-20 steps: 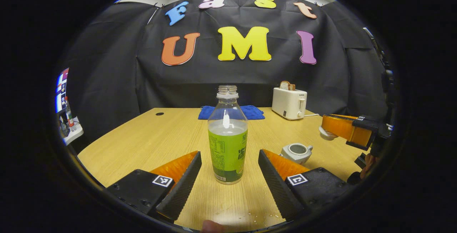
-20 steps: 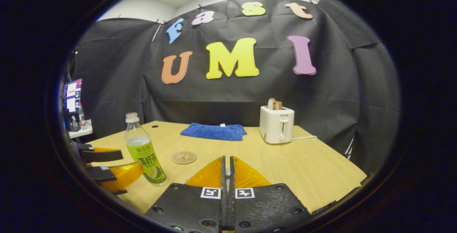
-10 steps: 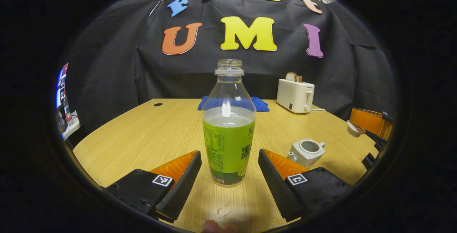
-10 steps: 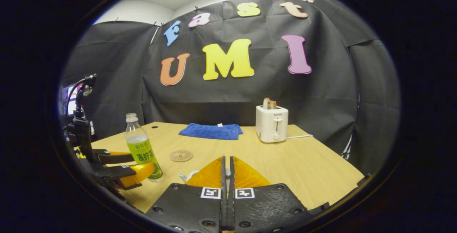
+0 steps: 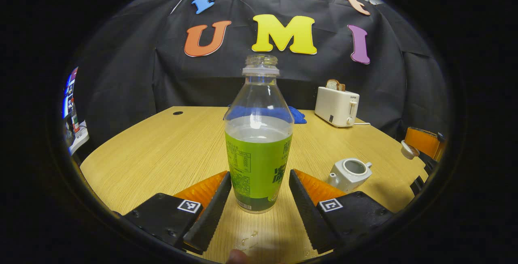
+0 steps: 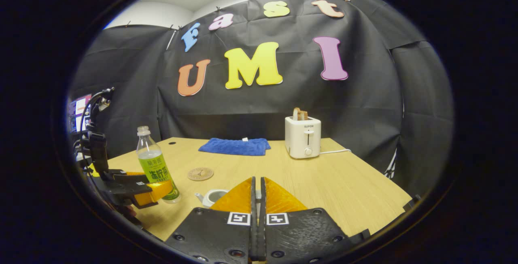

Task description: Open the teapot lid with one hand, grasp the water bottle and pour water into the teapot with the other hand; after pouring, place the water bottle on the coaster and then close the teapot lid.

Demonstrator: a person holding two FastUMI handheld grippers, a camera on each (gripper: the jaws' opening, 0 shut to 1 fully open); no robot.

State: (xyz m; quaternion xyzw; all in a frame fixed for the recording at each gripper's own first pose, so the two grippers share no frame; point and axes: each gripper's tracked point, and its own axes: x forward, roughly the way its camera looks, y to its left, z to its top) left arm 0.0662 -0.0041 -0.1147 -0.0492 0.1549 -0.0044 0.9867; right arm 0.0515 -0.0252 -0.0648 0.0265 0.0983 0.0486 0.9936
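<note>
The left gripper [image 5: 259, 193] stands wide open, the bottle [image 5: 259, 142] upright between its jaws, neither finger touching. The step in hand is the grasp; next the jaws must close on the label. Right of them sits the open teapot [image 5: 350, 173]. The right gripper [image 6: 257, 193] is pressed together, holding the lid [image 5: 408, 149], which its own fingers mostly hide. The coaster [image 6: 200, 173] lies beyond.

Right gripper view: the teapot [image 6: 210, 196] is half hidden behind the right claw [image 6: 257, 193]; whatever the closed fingers pinch cannot be told.
</note>
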